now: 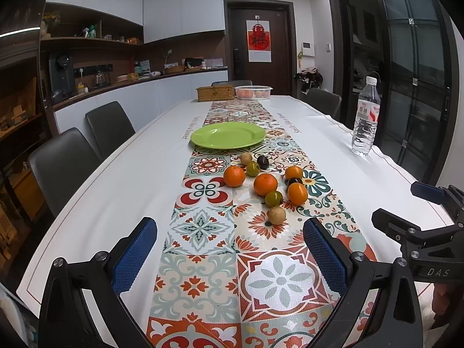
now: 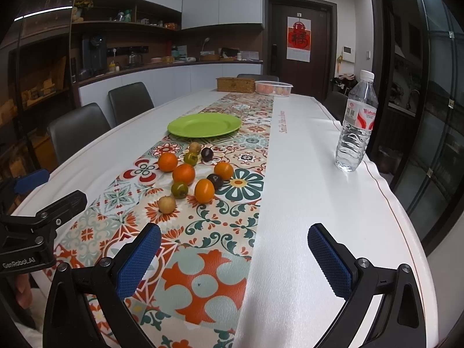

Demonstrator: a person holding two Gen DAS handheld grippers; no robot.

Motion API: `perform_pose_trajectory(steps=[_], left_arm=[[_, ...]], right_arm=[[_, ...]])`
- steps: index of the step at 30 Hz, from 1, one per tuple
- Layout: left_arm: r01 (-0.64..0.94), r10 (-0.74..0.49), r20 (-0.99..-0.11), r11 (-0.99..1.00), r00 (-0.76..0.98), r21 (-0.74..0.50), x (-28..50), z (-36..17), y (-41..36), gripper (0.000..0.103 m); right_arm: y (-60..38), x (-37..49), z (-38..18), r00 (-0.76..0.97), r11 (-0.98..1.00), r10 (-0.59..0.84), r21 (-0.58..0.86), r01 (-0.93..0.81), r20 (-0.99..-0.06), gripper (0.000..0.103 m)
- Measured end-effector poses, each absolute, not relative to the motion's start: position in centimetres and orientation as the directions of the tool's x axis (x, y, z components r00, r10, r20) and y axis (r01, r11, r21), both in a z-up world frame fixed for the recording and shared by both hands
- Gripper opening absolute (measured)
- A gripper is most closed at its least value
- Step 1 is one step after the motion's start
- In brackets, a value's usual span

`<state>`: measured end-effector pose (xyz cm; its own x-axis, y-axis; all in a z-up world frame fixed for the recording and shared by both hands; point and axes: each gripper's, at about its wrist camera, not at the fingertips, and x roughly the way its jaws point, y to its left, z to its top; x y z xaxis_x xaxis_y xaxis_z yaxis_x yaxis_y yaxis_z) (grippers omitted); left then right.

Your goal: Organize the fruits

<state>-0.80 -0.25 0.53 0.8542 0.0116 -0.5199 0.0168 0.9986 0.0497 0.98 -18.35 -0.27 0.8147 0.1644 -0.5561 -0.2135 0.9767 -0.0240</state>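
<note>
1. Left gripper [image 1: 230, 249]: jaws wide apart, nothing held, hovering over the runner [image 1: 203, 261] near the table's close end.
2. Right gripper [image 2: 234, 253]: jaws wide apart, nothing held, over the runner's right edge.
3. Fruits [image 1: 265, 184]: four oranges, two green, two dark, two tan, loose cluster on the runner, between grippers and plate [image 1: 228, 135].
4. Plate: green, bare, just beyond the fruits.
5. Bottle [image 2: 356, 124]: upright on the right side of the table [image 2: 319, 174], well apart from the fruits.
</note>
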Motion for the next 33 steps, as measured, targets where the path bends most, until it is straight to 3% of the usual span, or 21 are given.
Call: perform_pose_trajectory(steps=[33], left_arm=[[0.023, 0.007, -0.505, 0.998, 0.863, 0.053, -1.23, 0.90, -0.28, 0.103]], right_arm=[[-18.50, 0.85, -0.12, 0.813, 0.977, 0.165, -0.021, -0.213, -0.558, 0.102]])
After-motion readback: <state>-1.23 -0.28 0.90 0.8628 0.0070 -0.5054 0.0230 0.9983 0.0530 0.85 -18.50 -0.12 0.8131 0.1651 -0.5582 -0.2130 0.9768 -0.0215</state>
